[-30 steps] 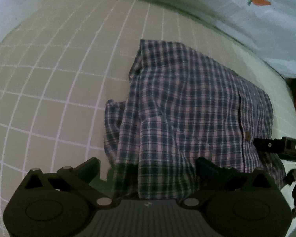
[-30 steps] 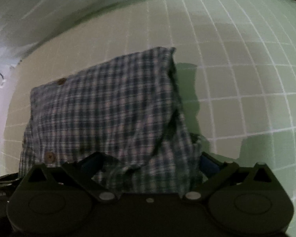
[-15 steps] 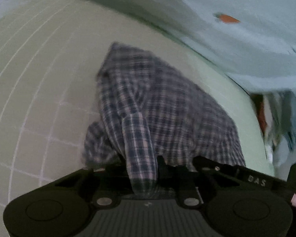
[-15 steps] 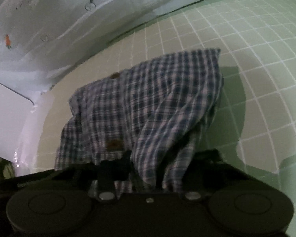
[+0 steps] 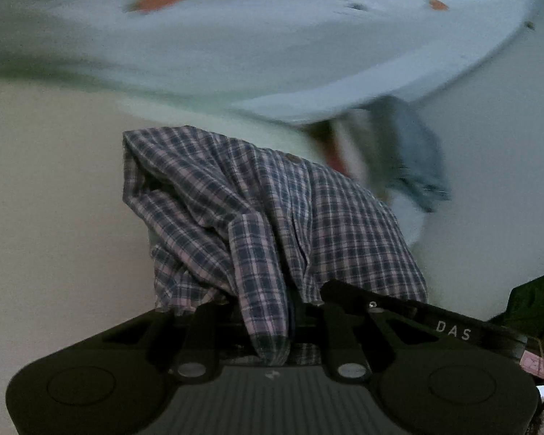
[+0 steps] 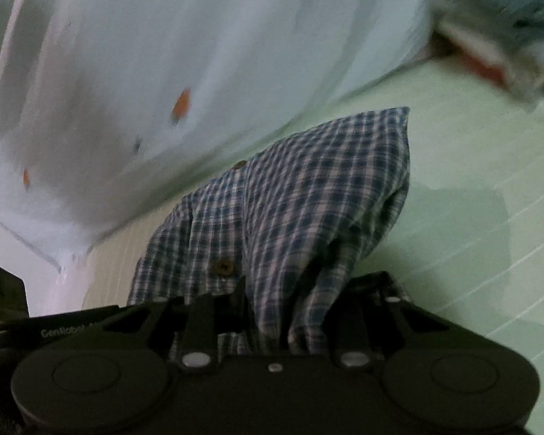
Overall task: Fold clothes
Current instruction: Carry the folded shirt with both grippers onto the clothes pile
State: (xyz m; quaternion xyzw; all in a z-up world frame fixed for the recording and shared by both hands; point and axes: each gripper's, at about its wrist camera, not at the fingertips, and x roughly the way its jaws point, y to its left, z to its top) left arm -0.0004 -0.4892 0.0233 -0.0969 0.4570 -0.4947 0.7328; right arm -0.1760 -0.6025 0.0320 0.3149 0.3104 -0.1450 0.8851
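Observation:
A blue and white plaid shirt (image 5: 272, 210) hangs bunched from both grippers above the pale green grid mat (image 6: 471, 188). My left gripper (image 5: 268, 322) is shut on a fold of the shirt's near edge. My right gripper (image 6: 275, 322) is shut on another fold of the same shirt (image 6: 308, 199), beside the button placket with a brown button (image 6: 224, 265). The right gripper's arm (image 5: 417, 319) reaches into the left wrist view from the right. The shirt's far end still touches the mat.
A light blue sheet with orange carrot prints (image 5: 235, 36) rises behind the mat. A blurred pile of other clothes (image 5: 399, 152) lies at the far right of the mat; it also shows in the right wrist view (image 6: 497, 43).
Both grippers went from open around the shirt's near edge to shut on it, then lifted it. The shirt rose off the mat and bunched up; the views tilted toward the sheet.

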